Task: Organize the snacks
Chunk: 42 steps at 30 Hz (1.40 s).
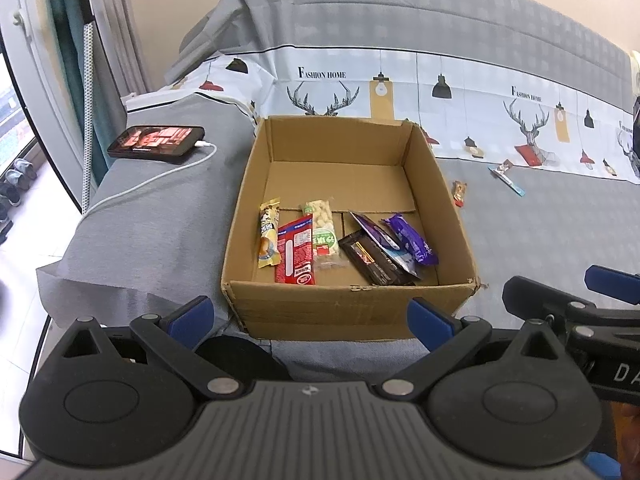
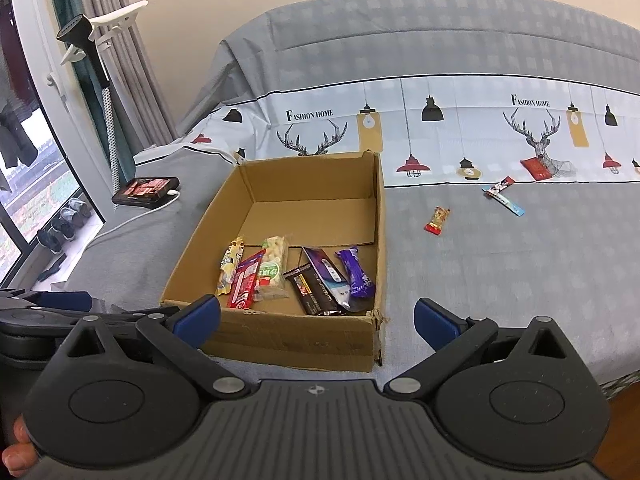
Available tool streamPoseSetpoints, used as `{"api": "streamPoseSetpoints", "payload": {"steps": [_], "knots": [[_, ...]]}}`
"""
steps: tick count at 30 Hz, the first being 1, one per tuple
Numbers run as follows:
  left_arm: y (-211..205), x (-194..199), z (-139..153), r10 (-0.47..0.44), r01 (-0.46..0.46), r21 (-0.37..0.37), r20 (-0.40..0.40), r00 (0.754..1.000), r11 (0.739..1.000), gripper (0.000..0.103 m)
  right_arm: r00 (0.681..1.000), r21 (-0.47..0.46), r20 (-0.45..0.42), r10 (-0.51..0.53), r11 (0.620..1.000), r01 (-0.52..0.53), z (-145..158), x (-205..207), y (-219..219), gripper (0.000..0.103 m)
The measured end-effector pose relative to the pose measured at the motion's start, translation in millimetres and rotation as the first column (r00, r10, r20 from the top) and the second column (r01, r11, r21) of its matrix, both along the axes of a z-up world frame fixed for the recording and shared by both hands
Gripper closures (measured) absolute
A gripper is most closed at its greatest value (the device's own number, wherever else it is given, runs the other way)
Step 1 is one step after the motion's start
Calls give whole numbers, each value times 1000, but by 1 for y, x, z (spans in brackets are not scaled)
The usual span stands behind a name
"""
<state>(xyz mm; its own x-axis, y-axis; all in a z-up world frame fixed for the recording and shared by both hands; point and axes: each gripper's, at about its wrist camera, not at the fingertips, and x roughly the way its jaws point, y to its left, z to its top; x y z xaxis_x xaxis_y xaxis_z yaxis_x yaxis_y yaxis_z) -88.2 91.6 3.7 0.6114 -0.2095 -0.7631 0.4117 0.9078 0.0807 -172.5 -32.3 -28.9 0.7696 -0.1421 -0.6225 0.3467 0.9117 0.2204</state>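
Phone charging on bed; shoes by window.

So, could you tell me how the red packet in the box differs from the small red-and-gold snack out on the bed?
The red packet lies inside the cardboard box, among other snacks; the red-and-gold snack lies alone on the grey bedcover. The packet looks longer and mostly red; the snack looks shorter, gold-topped. Both lie flat, ungripped.
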Motion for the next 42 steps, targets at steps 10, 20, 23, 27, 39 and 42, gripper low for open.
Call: {"api": "streamPoseSetpoints", "payload": {"steps": [10,20,23,27,39,42], "knots": [[-39,11,-3,-65,66,31,-12,998,997,0,999,26,2,-50,998,50,-6,-2,-30,1],[-124,41,-4,-135,136,2,-115,984,991,0,975,1,-8,-223,975,223,-19,-18,-121,1],[-160,59,-9,-146,148,8,-142,979,989,0,956,-26,-5,-293,956,293,-24,-24,-160,1],[-214,92,-22,-151,159,34,-164,975,987,0,920,-37,-8,-392,920,391,-35,-25,-221,1],[-368,199,-123,-148,195,192,-233,961,962,0,905,12,-53,-422,906,424,-116,69,-388,1],[-398,218,-148,-175,225,219,-224,959,950,0,911,35,-77,-404,912,408,-140,112,-413,1]]}}
